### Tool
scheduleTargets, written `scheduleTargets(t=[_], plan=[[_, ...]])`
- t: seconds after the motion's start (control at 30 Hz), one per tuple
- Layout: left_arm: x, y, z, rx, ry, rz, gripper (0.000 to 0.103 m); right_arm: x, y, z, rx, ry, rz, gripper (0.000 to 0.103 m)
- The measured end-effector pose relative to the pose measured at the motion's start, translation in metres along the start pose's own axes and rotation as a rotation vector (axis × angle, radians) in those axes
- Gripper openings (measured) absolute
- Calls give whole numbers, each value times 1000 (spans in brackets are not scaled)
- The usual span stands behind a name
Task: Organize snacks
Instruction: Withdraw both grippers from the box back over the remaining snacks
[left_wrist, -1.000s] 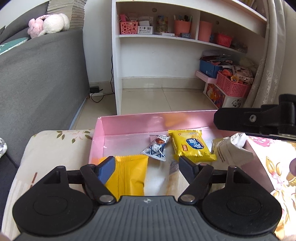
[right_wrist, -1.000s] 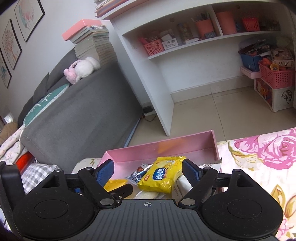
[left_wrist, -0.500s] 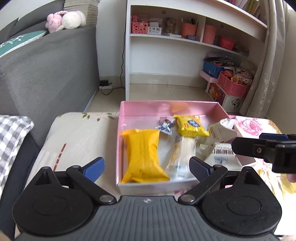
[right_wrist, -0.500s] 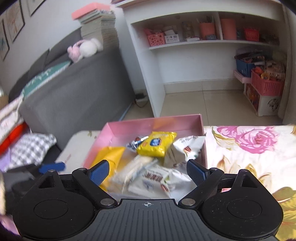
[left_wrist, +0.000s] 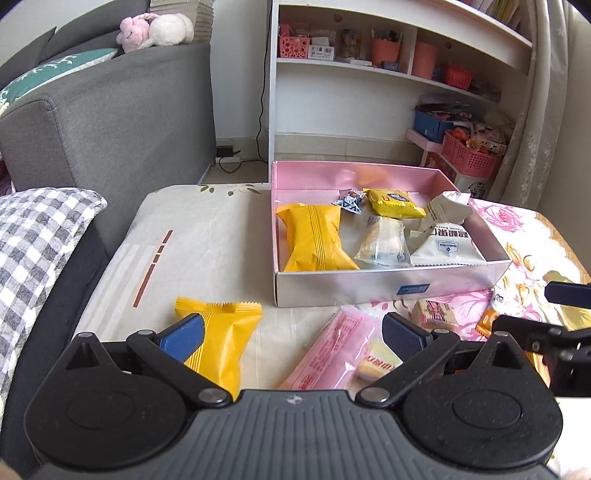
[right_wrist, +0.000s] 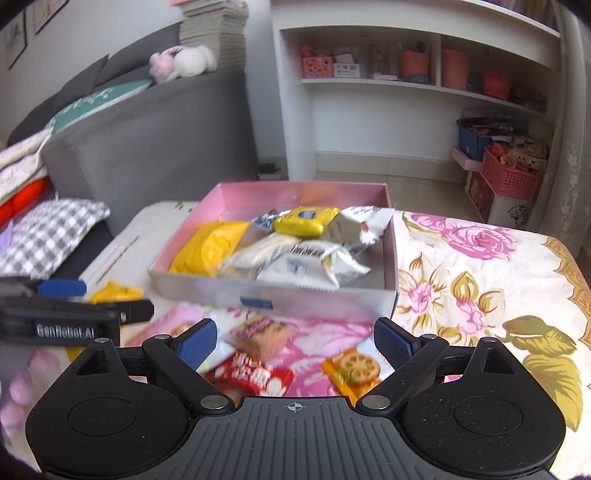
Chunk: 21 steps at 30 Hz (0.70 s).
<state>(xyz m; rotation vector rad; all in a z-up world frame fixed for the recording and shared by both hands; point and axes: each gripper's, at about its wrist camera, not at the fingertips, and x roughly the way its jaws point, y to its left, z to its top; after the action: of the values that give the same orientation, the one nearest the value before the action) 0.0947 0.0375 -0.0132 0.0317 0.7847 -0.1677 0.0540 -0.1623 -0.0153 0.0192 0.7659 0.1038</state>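
Observation:
A pink box (left_wrist: 388, 286) (right_wrist: 314, 297) on the cloth-covered table holds several snacks: a long yellow bag (left_wrist: 314, 236), a yellow biscuit pack (left_wrist: 393, 201), a clear pack (left_wrist: 384, 240) and white packs (left_wrist: 447, 245). In front of the box lie a loose yellow bag (left_wrist: 225, 336), a pink wafer pack (left_wrist: 336, 350), a small biscuit (right_wrist: 260, 332), a red pack (right_wrist: 251, 374) and an orange cracker pack (right_wrist: 351, 369). My left gripper (left_wrist: 291, 338) is open and empty over the yellow bag and pink pack. My right gripper (right_wrist: 293, 339) is open and empty over the small packs.
A grey sofa (left_wrist: 110, 110) with a checked pillow (left_wrist: 37, 229) stands left. A white shelf unit (left_wrist: 369, 74) and pink baskets (left_wrist: 469, 158) stand behind the table. The floral cloth (right_wrist: 480, 277) stretches right of the box.
Both grippers have pulled back from the box towards me and stayed open. The loose snacks in front of the box have come into view.

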Motion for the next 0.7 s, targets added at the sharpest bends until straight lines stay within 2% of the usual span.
scheduleTargets(t=[0.13, 0.27, 0.4, 0.53, 0.7], plan=[[-6, 3, -8, 13, -13, -21, 103, 1, -2, -13, 12, 43, 36, 95], [-9, 4, -22, 41, -2, -76, 103, 3, -4, -26, 18, 91, 64, 96], [-12, 1, -35, 98, -4, -144, 103, 6, 1, -37, -40, 128, 94, 96], [-16, -2, -46, 161, -11, -186, 103, 6, 3, -43, -106, 130, 76, 96], [-19, -7, -55, 225, -11, -244, 102, 4, -1, -42, -107, 124, 78, 96]])
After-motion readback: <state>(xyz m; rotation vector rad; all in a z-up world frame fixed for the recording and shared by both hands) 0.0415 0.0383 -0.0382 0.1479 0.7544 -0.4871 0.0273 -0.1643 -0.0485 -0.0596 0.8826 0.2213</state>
